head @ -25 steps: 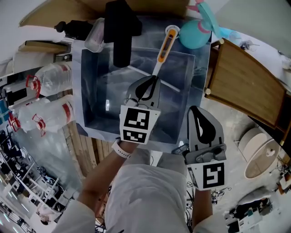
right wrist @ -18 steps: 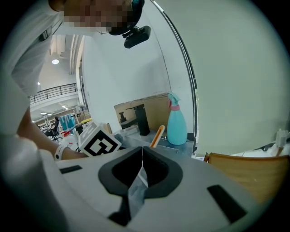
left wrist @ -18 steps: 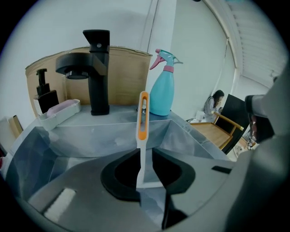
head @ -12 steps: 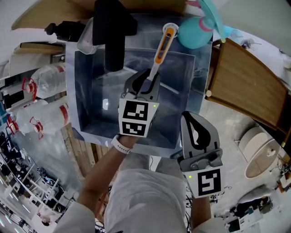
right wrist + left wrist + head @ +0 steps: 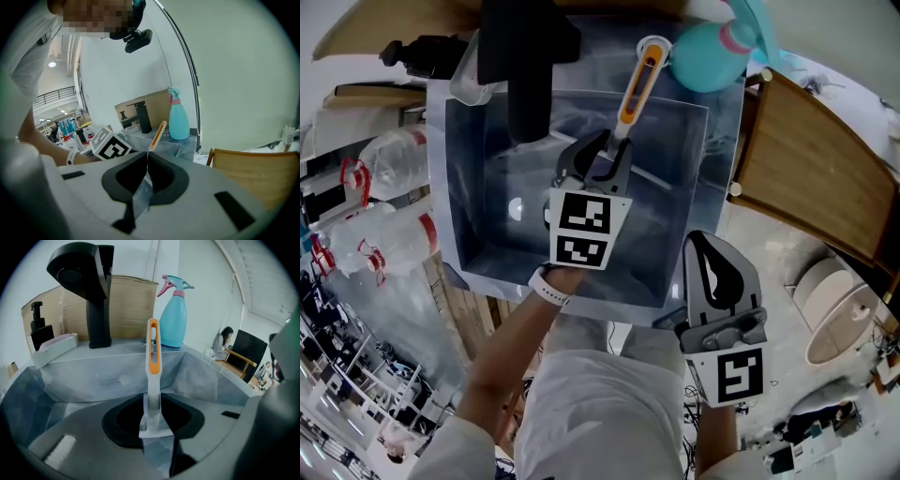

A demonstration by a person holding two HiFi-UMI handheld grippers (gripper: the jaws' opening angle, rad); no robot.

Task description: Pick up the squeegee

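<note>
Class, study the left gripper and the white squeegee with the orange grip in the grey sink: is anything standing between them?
Nothing visible does. The left gripper has just been opening its jaws, and they stand apart on either side of the white squeegee with the orange grip. The black faucet stands off to the left, out of the way.

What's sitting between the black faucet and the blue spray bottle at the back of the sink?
The squeegee: its handle's top stands between the faucet and the spray bottle, clearest in the left gripper view.
</note>
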